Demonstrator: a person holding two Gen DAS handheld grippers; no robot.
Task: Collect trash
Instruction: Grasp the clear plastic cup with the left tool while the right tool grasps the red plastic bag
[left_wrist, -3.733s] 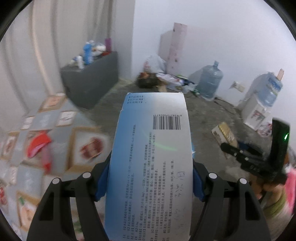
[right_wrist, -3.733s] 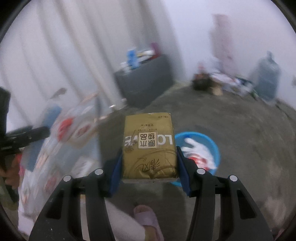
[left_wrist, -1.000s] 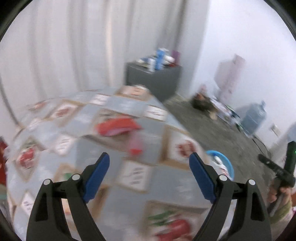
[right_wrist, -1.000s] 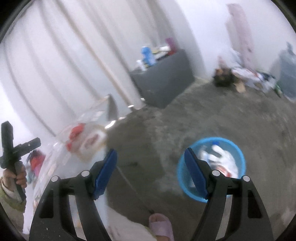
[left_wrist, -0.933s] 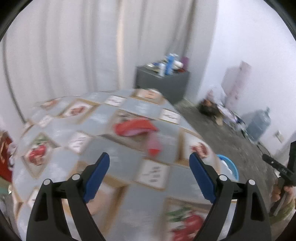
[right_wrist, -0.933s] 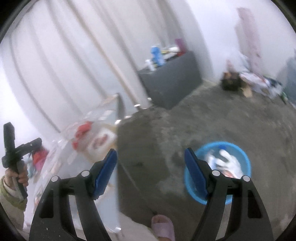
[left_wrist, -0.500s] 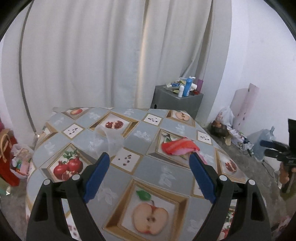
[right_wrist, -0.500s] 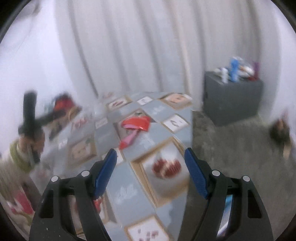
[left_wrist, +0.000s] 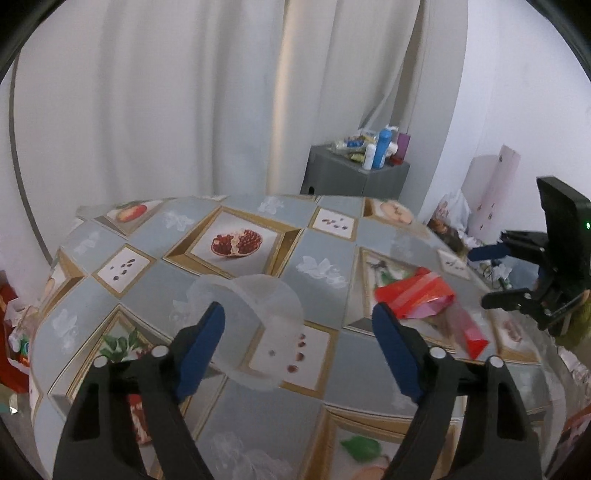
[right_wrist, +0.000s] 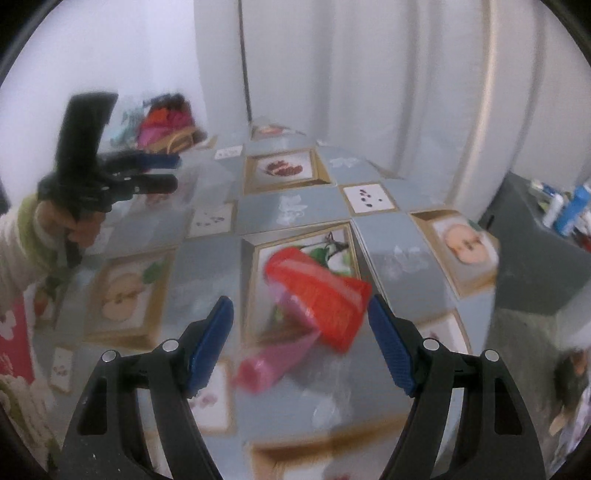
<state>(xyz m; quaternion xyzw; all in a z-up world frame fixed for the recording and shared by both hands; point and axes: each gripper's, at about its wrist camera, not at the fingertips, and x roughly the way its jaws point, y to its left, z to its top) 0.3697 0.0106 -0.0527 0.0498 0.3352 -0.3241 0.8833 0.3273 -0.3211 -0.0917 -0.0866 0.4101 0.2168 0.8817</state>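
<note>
A clear plastic cup (left_wrist: 255, 317) lies on its side on the fruit-patterned tablecloth (left_wrist: 332, 380). My left gripper (left_wrist: 299, 332) hovers over it with its jaws closing; the cup sits between them by the left pad, and I see no pad pressing it. A red wrapper (right_wrist: 317, 295) with a pink piece (right_wrist: 273, 362) lies just ahead of my right gripper (right_wrist: 299, 332), which is open and holds nothing. The left wrist view shows the red wrapper (left_wrist: 413, 295) at the right, with the right gripper (left_wrist: 491, 275) beyond it. The left gripper (right_wrist: 166, 175) appears blurred at the far left.
A grey cabinet (left_wrist: 358, 177) with bottles stands behind the table by the white curtain (left_wrist: 166, 103). Red bags (right_wrist: 166, 118) sit past the table's left side. The table's rounded edge (left_wrist: 40, 332) drops off at left. Floor clutter (left_wrist: 454, 229) lies by the right wall.
The box and the golden pack held earlier are gone from both grippers. Both views swung from the floor and blue basin to the table, and the left jaws narrowed a little.
</note>
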